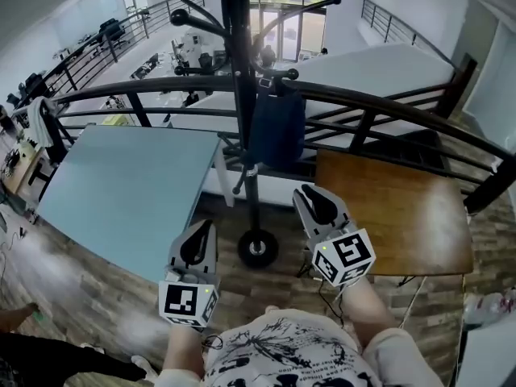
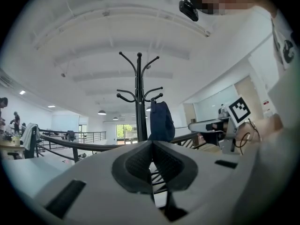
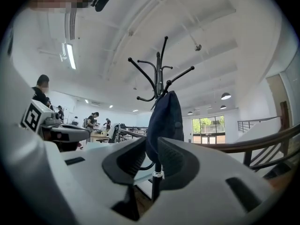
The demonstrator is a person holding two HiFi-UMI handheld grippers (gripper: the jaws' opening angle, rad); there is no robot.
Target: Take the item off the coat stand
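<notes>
My right gripper (image 3: 151, 142) is held low in front of me, jaws only narrowly parted with nothing between the pads. The dark blue bag (image 3: 164, 121) shows through the slit, but well beyond the tips. My left gripper (image 2: 151, 143) sits level with it on the other side, jaws closed together and empty. Both point towards the coat stand (image 1: 239, 71) from short of its round base (image 1: 258, 248). That base rests on the wood floor (image 1: 105, 297), in the gap between the right front corner of the pale blue desk (image 1: 129, 192) and the left edge of the wooden desk (image 1: 387, 208).

The bag hangs by its strap from a lower hook (image 1: 284, 75) on the right side of the pole. Its body drops against the pole, in front of the curved black railing (image 1: 161, 87), and neither gripper touches it.

As I read it, the job has not properly started, since nothing is lifted, gripped or even reached. What remains is the whole of it:
- close the distance to the stand
- open the right jaws wider
- take hold of the bag or its strap
- raise it clear of the hook's upturned end
- bring it away from the stand
</notes>
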